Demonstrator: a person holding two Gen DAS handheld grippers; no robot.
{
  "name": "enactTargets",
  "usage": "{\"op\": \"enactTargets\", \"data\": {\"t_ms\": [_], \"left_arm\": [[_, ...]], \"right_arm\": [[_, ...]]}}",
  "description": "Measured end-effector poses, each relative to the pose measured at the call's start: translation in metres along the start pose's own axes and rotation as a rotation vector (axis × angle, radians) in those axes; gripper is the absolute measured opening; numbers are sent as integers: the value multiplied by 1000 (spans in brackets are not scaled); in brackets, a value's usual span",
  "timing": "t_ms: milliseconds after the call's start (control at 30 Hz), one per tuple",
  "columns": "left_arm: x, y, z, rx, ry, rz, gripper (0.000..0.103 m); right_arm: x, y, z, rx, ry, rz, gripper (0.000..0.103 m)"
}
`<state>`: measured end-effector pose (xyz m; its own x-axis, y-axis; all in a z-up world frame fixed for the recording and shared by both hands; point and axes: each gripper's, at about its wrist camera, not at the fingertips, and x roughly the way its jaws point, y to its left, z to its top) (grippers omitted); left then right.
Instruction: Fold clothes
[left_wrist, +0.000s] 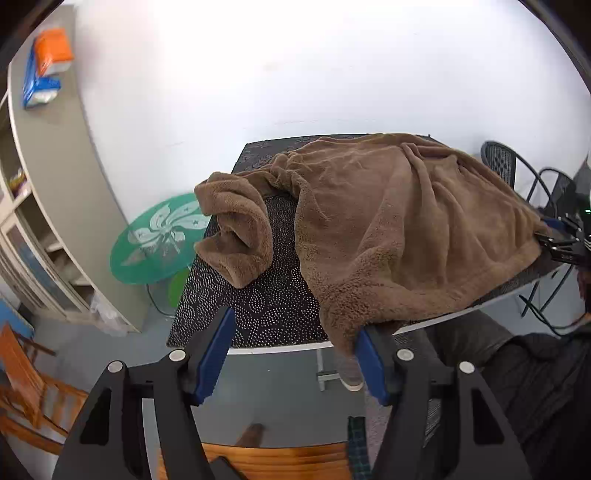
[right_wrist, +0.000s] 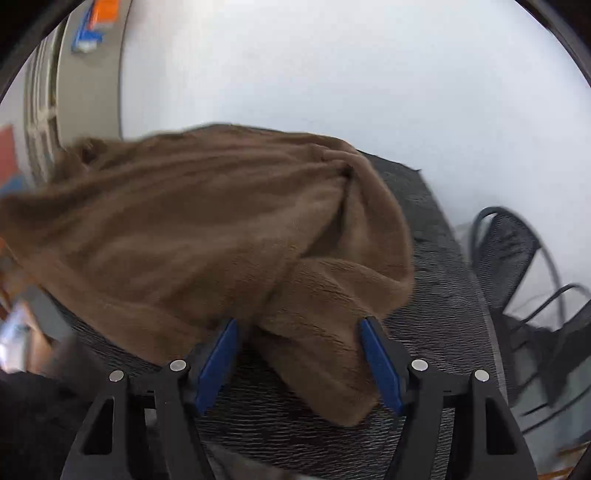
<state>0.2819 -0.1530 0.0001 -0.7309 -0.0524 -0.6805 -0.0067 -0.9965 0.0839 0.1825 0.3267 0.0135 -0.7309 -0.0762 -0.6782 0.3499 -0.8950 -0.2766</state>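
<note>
Both jaws stand wide, gripping nothing: the left gripper (left_wrist: 295, 354) beside the brown fleece (left_wrist: 388, 221) hanging over the table (left_wrist: 258, 317) edge, the right gripper (right_wrist: 299, 354) straddling a fold. Right view is blurred; fleece hides most of the table.

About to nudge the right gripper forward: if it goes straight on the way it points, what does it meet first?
Most likely the brown fleece garment. A fold of it already lies between the open fingers of the right gripper, on the dark table mat. The picture is blurred, so whether the pads touch it is unclear.
</note>
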Motion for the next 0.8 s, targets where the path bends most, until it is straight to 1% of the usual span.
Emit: {"op": "enactTargets", "data": {"t_ms": [67, 100, 133, 167, 200, 333, 433, 467, 500, 533, 567, 633, 667, 767, 800], "left_arm": [[4, 3, 2, -9, 7, -3, 70], [7, 5, 2, -26, 14, -7, 71], [9, 7, 2, -39, 20, -8, 71], [11, 7, 2, -51, 24, -10, 71], [13, 8, 3, -60, 27, -16, 72], [20, 6, 7, -45, 35, -24, 73], [24, 2, 12, -20, 38, -35, 74], [26, -1, 14, -12, 39, -40, 75], [28, -3, 16, -4, 37, -47, 75], [30, -6, 18, 4, 36, -53, 76], [31, -9, 20, 13, 33, -60, 76], [33, -16, 24, 36, 29, -70, 76], [32, -19, 26, 47, 25, -70, 76], [31, -25, 31, 68, 9, -73, 76], [29, -26, 32, 69, 1, -76, 76]], "right_arm": [[9, -8, -6, -28, 11, -55, 70], [13, -17, -6, 0, 30, -64, 69], [15, -27, -5, 31, 38, -82, 53], [14, -41, -5, 66, 34, -117, 32], [12, -55, -6, 101, 29, -154, 29], [3, -107, -9, 228, 14, -300, 29], [-6, -126, -17, 259, 27, -316, 29], [-9, -132, -20, 269, 32, -319, 31], [-13, -133, -24, 283, 29, -302, 34], [-18, -129, -27, 296, 9, -255, 51], [-24, -126, -30, 309, -15, -203, 65], [-35, -106, -31, 265, -83, -74, 70], [-41, -87, -29, 195, -107, -25, 70], [-43, -37, -23, -17, -133, 56, 70], [-42, -17, -22, -102, -139, 68, 70]]}}
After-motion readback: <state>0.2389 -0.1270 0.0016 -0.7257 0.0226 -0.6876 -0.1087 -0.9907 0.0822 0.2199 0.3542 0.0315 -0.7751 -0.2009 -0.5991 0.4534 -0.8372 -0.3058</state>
